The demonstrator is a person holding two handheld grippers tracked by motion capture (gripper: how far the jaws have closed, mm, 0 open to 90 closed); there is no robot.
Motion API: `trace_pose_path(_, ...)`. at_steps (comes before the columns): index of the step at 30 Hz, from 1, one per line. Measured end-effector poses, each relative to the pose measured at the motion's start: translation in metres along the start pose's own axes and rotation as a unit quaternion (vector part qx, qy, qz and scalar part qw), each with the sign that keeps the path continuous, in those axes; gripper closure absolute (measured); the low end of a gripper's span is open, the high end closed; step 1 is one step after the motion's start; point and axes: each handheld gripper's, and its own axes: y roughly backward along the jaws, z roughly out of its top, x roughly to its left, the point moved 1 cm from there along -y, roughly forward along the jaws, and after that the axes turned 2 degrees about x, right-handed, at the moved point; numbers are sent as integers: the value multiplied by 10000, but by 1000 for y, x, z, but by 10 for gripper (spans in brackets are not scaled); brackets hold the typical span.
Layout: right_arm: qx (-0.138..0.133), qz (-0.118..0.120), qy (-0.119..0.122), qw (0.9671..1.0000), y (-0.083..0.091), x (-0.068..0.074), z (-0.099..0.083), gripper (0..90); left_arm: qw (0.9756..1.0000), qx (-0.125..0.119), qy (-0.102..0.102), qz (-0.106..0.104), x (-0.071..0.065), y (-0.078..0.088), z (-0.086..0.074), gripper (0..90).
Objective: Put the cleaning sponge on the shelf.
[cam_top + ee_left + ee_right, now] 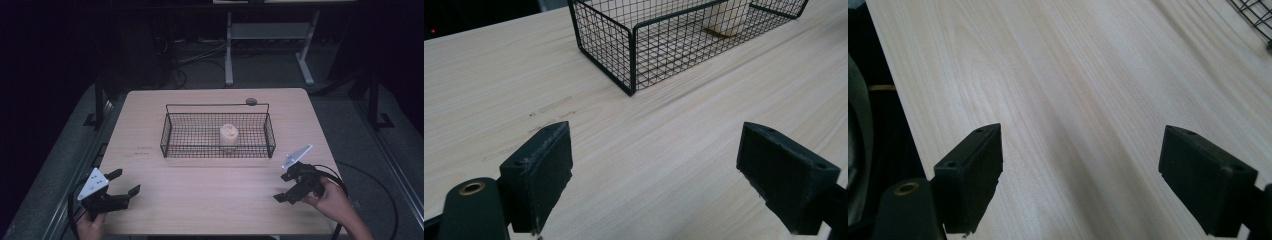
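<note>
Now both tongs wide open, nothing held: left gripper [123, 183] near the front-left corner of the wire basket [167, 136], well apart from it; right gripper [283, 186] off its front-right corner, over the bare table [210, 190]. Pale round thing [228, 135] standing inside the basket, right of middle.

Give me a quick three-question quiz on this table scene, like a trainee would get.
1. True or false: the cup stands inside the basket.
2. Which gripper is nearer the cup: the left gripper or the right gripper?
3. What do the grippers hold?

Key:
1. True.
2. The right gripper, by a small margin.
3. Nothing; both are open over the bare table.
</note>
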Motion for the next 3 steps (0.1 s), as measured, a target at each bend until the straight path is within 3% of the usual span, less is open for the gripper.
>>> trace_pose_path(3,-62,9,48,10000,-1,3,-2,171,10000,0,-13,-4,-1,0,0,139)
